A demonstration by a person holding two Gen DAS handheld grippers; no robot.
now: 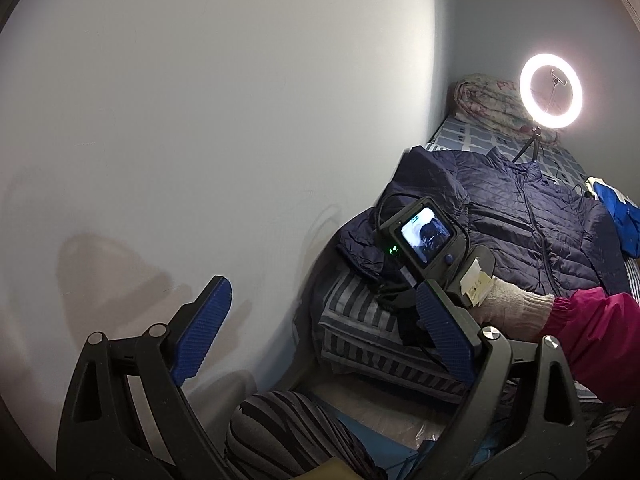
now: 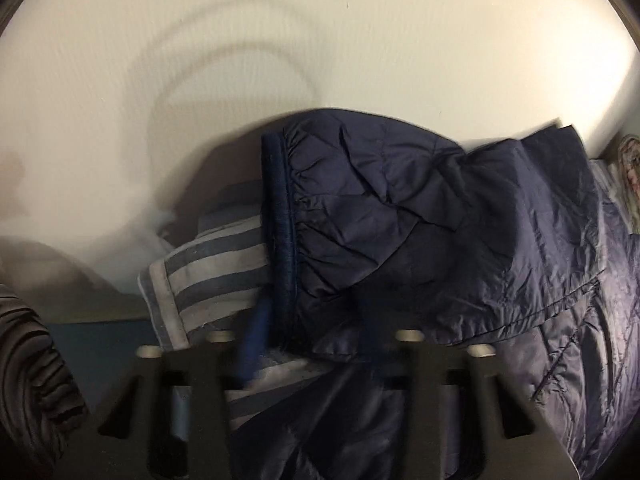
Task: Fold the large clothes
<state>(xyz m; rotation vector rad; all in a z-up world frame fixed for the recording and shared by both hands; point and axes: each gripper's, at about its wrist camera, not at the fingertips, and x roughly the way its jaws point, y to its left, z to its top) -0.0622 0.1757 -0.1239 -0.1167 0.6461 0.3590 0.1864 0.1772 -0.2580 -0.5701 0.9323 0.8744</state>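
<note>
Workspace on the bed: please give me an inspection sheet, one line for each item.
Surface: bed with checked sheet, against a pale wall.
Job's things: navy jacket spread flat, zip up; its sleeve lifted.
Clutter: striped bedding, blue cloth, rolled quilt.
Grippers: left claw open, empty; right claw shut on sleeve, blurred.
Cables: thin black wire by the ring light.
Surroundings: nothing seen besides the wall.

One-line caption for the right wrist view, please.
Right gripper shut on navy puffer jacket sleeve by its cuff, over striped bedding.
</note>
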